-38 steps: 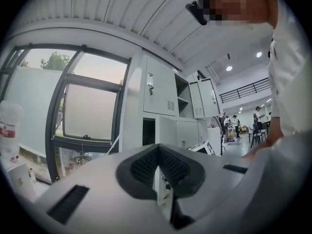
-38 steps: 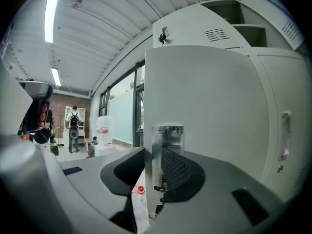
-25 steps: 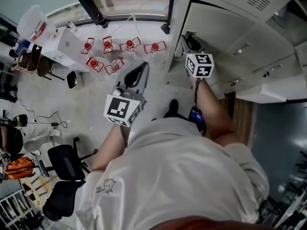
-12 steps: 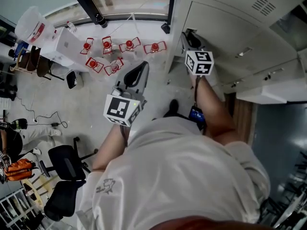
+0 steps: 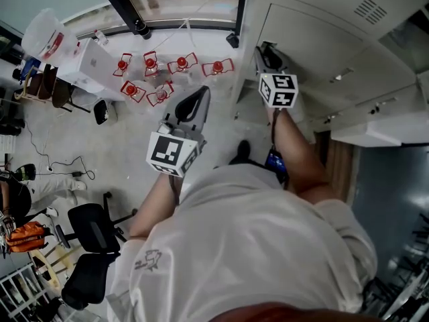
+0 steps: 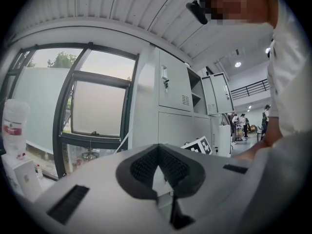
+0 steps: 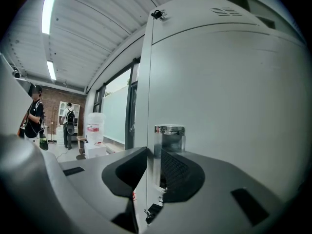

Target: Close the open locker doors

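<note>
The grey lockers (image 5: 348, 79) stand at the right of the head view. My right gripper (image 5: 267, 49) reaches out to the edge of a locker door (image 5: 301, 39). In the right gripper view the door (image 7: 219, 82) fills the right half. Its thin edge and chrome handle (image 7: 169, 135) sit between the pads of my right gripper (image 7: 153, 152), which is shut on them. My left gripper (image 5: 196, 94) hangs over the floor, away from the lockers, and holds nothing. In the left gripper view my left gripper (image 6: 158, 147) has its tips together. Farther along the locker row (image 6: 173, 87), two upper doors (image 6: 218, 92) stand open.
Red-capped bottles (image 5: 167, 72) lie on the floor by the window frame (image 5: 134, 12). A water dispenser (image 5: 43, 35) stands at the left, with black office chairs (image 5: 94, 227) nearer me. People stand far off (image 7: 36, 118).
Hardly anything has changed. The right gripper, with the door edge, has crept a little up the picture. The left gripper has kept still.
</note>
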A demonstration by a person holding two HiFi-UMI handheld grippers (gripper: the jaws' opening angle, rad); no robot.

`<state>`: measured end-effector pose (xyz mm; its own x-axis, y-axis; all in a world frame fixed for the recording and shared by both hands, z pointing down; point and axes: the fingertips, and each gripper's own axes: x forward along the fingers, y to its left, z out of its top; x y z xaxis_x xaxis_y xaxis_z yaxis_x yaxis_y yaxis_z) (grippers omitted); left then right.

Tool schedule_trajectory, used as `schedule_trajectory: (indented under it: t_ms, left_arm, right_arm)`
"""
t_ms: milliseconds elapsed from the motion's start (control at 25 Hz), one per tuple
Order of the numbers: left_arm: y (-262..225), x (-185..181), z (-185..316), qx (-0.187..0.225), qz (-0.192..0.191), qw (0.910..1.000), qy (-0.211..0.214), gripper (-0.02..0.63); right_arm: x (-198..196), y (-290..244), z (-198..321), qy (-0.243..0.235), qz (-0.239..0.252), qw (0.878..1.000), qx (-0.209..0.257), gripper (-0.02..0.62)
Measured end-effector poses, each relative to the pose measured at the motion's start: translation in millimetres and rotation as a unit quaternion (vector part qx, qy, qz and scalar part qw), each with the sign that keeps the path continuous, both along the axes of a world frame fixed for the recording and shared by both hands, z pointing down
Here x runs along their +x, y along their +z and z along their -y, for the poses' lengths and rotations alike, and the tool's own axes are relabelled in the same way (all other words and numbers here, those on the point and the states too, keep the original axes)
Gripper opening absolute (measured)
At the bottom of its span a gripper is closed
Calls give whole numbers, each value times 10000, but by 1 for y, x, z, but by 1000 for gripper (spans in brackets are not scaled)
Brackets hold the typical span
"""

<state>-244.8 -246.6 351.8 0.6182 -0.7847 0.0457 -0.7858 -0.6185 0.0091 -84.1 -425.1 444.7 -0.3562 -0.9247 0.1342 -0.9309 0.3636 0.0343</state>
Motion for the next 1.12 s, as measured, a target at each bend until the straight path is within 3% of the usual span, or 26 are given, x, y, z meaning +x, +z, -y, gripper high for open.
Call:
schedule_trajectory:
  t_ms: [80,320,800,1120]
  left_arm:
    - [-1,-2,-1,35,27,10000,-14,0]
    - [1,-7,-6,2,28,10000,-48,0]
    - [-2,-6,-22,17,5,10000,-5,0]
    - [-3,5,-38,106,5,9998,185,0]
  right_arm:
    - [-2,0,-1,-2,-12,10000,15,77]
    - [-5,1,-3,124,13,9999,45,166]
    - [12,-2,-27,280,188,9994,39,173]
    - [13,-15,-67,132,179,9996,156,173]
